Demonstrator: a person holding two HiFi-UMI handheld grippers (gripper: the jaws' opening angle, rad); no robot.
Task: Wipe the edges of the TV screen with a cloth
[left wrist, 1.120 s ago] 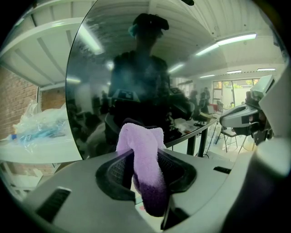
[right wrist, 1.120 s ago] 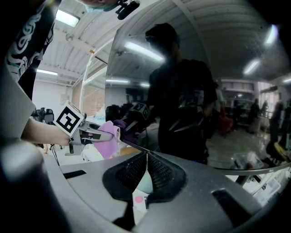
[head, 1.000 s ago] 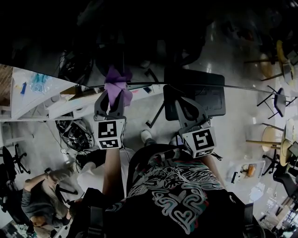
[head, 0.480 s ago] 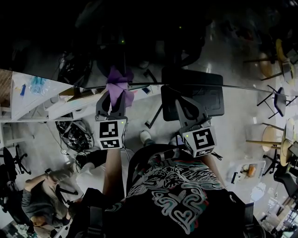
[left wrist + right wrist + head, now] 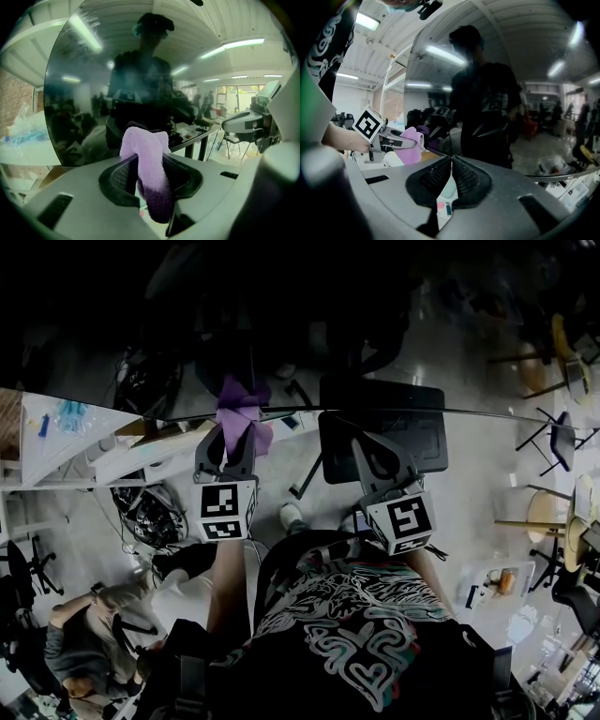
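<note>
The dark, reflective TV screen (image 5: 375, 324) fills the top of the head view, and its thin edge (image 5: 487, 414) runs across the middle. My left gripper (image 5: 236, 429) is shut on a purple cloth (image 5: 240, 399), which is pressed against that edge. In the left gripper view the cloth (image 5: 146, 159) bulges out between the jaws in front of the screen (image 5: 84, 93). My right gripper (image 5: 354, 439) hovers just to the right, close to the edge. In the right gripper view its pads meet with nothing between them (image 5: 451, 161); the left gripper (image 5: 396, 139) and the cloth (image 5: 411, 146) show at left.
A white shelf (image 5: 56, 437) and a cable tangle (image 5: 145, 512) lie at left below the screen. A seated person (image 5: 75, 652) is at the lower left. A black flat panel (image 5: 403, 432) sits under the right gripper. Chairs and small tables (image 5: 553, 521) stand at right.
The left gripper and the cloth have slid slightly to the right along the screen's edge. The right gripper has barely shifted.
</note>
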